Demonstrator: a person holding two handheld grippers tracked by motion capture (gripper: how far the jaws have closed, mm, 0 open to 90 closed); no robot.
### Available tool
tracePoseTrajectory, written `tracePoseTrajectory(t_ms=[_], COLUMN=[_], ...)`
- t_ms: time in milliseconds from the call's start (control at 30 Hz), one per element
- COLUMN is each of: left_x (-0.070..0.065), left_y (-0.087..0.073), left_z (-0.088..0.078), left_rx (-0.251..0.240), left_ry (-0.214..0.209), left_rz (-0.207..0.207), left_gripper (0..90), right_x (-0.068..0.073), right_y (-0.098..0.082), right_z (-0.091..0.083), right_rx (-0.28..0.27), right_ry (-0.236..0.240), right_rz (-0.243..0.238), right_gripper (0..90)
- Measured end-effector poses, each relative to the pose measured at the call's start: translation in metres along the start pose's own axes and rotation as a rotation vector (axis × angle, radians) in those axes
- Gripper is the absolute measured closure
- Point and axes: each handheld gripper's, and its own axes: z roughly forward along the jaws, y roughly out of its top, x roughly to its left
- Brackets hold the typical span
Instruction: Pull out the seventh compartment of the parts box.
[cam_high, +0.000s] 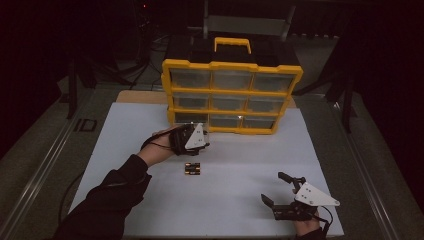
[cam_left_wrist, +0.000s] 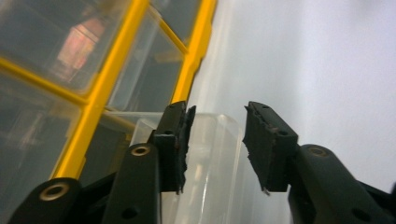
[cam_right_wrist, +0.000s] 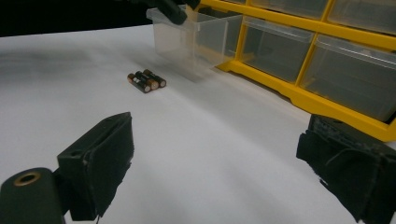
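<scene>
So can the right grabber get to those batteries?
Probably yes. The right gripper is open, and only bare white table lies between it and the batteries.

Drawer contents (cam_left_wrist: 79, 44) blurred; right claw (cam_right_wrist: 224, 172) tips cropped below

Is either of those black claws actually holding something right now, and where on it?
The left gripper has its fingers either side of the clear drawer's front wall, not visibly clamped. The right gripper is open and holds nothing.
</scene>
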Motion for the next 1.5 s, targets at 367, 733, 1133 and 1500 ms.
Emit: tracePoseTrajectory(t_ms=[367, 733, 1133, 1500], left_x=[0.008, 0.011, -0.001, -0.02], left_y=[-0.001, -0.016, -0.039, -0.066], left_z=[-0.029, -0.061, -0.093, -0.114], left_rx=[-0.067, -0.11, -0.143, -0.151], left_ry=[-0.04, -0.068, -0.03, 0.005], left_rz=[-0.216, -0.391, -0.449, -0.498], left_gripper=[37.5, 1.9, 0.1, 0.1], right_x=[0.0, 0.001, 0.002, 0.002], right_y=[0.0, 0.0, 0.001, 0.0], right_z=[0.0, 0.001, 0.001, 0.003], right_rx=[-0.002, -0.004, -0.002, 0.0], right_ry=[0.002, 0.004, 0.01, 0.014], right_rz=[0.0, -0.006, -0.004, -0.004], right_gripper=[8.5, 8.5, 8.5, 8.5])
